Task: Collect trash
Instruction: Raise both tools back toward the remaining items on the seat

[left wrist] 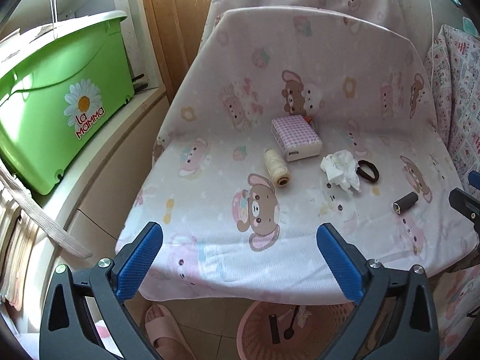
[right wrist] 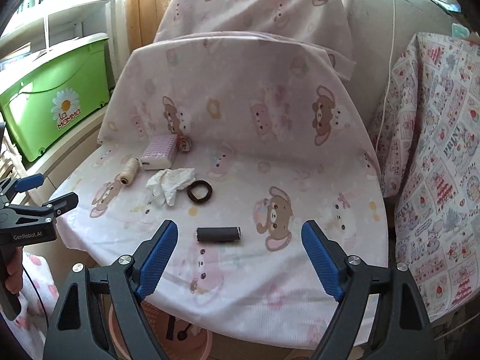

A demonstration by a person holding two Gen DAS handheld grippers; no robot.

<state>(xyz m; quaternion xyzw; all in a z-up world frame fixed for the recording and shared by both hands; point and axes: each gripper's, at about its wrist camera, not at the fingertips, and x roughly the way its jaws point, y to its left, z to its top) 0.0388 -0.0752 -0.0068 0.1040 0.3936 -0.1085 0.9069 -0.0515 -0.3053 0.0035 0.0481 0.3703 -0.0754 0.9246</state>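
The dark cylinder (right wrist: 218,234) lay near the chair seat's (right wrist: 300,294) front edge, just ahead of my right gripper (right wrist: 239,258), long axis crosswise between the wide-open, empty jaws. My left gripper (left wrist: 240,256), also open and empty, was farther away, and the crumpled tissue (left wrist: 340,170) lay mid-seat.

Six loose items counted on the covered seat, plus one basket below.

Ahead of the jaws lay one crumpled tissue (right wrist: 171,184), one black hair tie (right wrist: 199,192), one dark cylinder (right wrist: 218,234), one cream thread spool (right wrist: 129,171), one checked pink box (right wrist: 158,152), one small patterned bundle (right wrist: 185,143); beneath them stood one pink basket (left wrist: 303,327).
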